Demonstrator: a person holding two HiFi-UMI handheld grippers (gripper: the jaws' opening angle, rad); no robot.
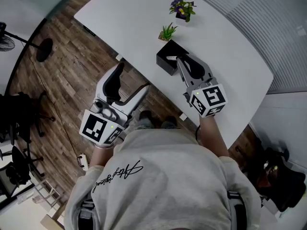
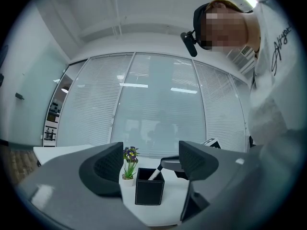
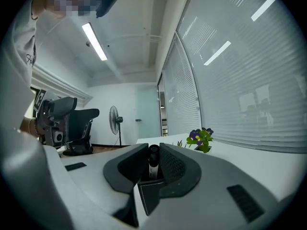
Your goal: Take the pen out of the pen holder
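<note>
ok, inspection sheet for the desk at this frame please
surface: white table, holding only the items below.
job's things: black pen holder near the table's near edge, pen in it.
clutter: green plant and purple-flowered plant, in small pots beyond the holder.
grippers: right gripper shut on the pen at the holder; left gripper open, empty, off the table edge over the floor.
cables: nothing seen on the table.
surroundings: wood floor, standing fan, office chairs, window blinds.
</note>
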